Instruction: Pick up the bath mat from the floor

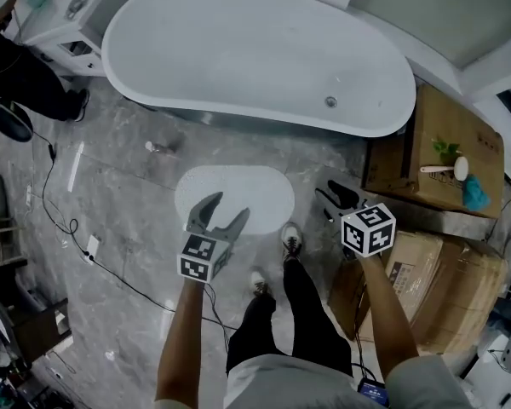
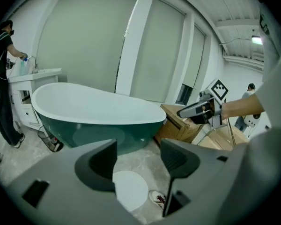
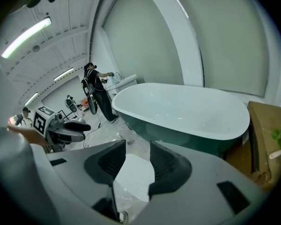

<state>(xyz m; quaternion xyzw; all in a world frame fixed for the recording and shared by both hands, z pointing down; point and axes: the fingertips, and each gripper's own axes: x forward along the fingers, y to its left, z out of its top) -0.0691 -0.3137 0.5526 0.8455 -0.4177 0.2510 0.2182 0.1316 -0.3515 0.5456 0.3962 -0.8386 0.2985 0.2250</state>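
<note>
- The white oval pebbled bath mat (image 1: 234, 192) lies flat on the grey marbled floor (image 1: 128, 220). It is at 12 o'clock from the wearer's white shoe (image 1: 292, 239) and just short of the long white oval bathtub (image 1: 255, 49), where someone stepping out would land.
- The left gripper (image 1: 228, 207) hangs high above the mat's near edge with its grey jaws wide and nothing between them. It looks lined up for a reach down to that edge.
- The right gripper (image 1: 328, 196) is held at 3 o'clock of the mat, off its end, beside the brown cardboard boxes (image 1: 443, 143). Its jaws stand moderately apart and empty, seemingly waiting for the mat's other end.
- Both gripper views look down between the jaws at the mat far below ( (image 2: 130, 189), (image 3: 133, 175)), so neither gripper touches it and the pick-up is not yet begun.
- In the head view the left gripper covers part of the mat's near rim. In each gripper view the jaw bodies hide most of the mat.
- Whether the mat grips the floor by suction cannot be told.
- A dark-clothed person (image 1: 25, 75) at 10 o'clock is cut off by the frame edge.
- A thin black cable (image 1: 60, 220) trails across the floor at 9 o'clock, and its ends are hard to follow.
</note>
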